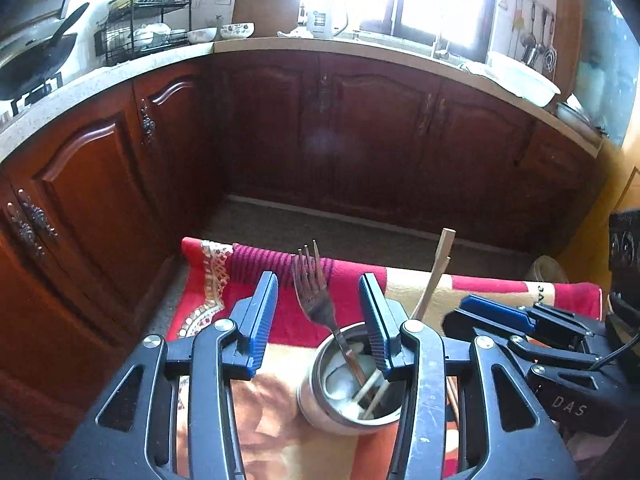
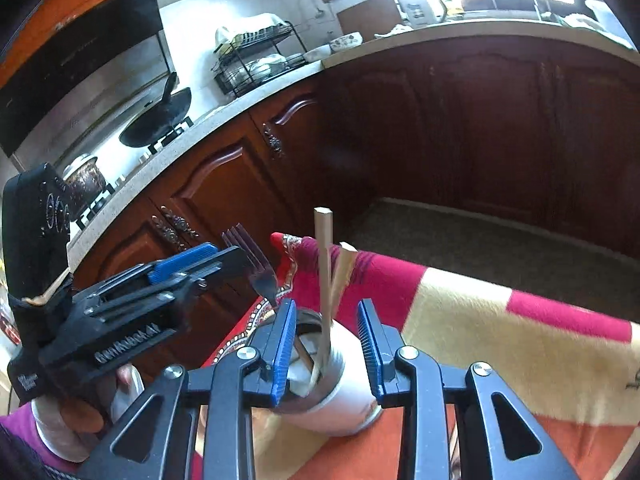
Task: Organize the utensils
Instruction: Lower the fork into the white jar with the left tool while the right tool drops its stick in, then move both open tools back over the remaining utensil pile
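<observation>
A metal cup (image 1: pixel 344 408) stands on a red and cream cloth (image 1: pixel 288 320). In it lean a steel fork (image 1: pixel 316 296), tines up, and two wooden chopsticks (image 1: pixel 436 276). My left gripper (image 1: pixel 319 280) is open, its blue pads either side of the fork without touching it. The right gripper (image 1: pixel 496 314) comes in from the right. In the right wrist view the cup (image 2: pixel 344 392) sits between the open jaws of my right gripper (image 2: pixel 327 304). The chopsticks (image 2: pixel 324 264) rise through the gap, clear of both pads. The left gripper (image 2: pixel 200 256) reaches in beside the fork (image 2: pixel 256 264).
The cloth-covered table (image 2: pixel 500 340) ends just beyond the cup, with floor (image 1: pixel 320 232) and dark wooden cabinets (image 1: pixel 360 128) behind. A worktop holds a dish rack (image 1: pixel 144 24), bowls and a wok (image 1: pixel 36 60). A hand (image 2: pixel 80 412) holds the left gripper.
</observation>
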Motion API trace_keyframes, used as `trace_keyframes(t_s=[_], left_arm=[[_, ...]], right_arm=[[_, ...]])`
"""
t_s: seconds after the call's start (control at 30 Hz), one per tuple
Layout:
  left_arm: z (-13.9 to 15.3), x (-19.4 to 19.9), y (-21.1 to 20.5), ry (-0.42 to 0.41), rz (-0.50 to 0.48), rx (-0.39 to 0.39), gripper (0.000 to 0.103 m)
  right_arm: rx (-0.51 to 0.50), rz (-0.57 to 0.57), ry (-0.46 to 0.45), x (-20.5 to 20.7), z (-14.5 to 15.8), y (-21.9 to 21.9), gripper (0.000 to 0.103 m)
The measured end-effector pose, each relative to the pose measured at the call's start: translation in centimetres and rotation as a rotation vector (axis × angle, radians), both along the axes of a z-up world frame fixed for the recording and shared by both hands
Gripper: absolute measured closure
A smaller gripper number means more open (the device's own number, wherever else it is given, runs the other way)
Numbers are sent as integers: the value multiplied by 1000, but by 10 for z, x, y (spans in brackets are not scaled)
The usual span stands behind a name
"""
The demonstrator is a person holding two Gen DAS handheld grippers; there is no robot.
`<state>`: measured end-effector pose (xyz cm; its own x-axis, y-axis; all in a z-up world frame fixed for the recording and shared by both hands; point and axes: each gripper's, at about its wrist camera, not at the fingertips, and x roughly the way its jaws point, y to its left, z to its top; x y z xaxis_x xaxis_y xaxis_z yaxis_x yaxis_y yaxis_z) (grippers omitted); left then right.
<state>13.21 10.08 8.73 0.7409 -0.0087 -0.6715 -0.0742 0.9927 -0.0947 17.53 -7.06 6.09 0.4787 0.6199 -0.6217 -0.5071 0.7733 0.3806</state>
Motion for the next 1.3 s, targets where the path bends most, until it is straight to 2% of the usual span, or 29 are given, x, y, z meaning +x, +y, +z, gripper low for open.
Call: trace_keyframes(t_s=[0.23,0.57,0.7,0.8,1.3], left_arm=[[4,-25,-8,1,9,-14,57],[-4,-63,-47,21,-11,-13,57],[-7,-72,-59,31,-19,-21,57],[-12,-79,-69,44,-22,-35,57],[-49,-100,-120,146,-84,-112,56]], right_arm=[[-9,-42,-2,-32,3,-24,71],[-126,-119,-42,-77,7,-47,69],[-177,-137,-73,-95,9,-57,60],[-194,-161,-80,-106,10,-67,59],[-223,-280,20,-133,-14,-123,58]])
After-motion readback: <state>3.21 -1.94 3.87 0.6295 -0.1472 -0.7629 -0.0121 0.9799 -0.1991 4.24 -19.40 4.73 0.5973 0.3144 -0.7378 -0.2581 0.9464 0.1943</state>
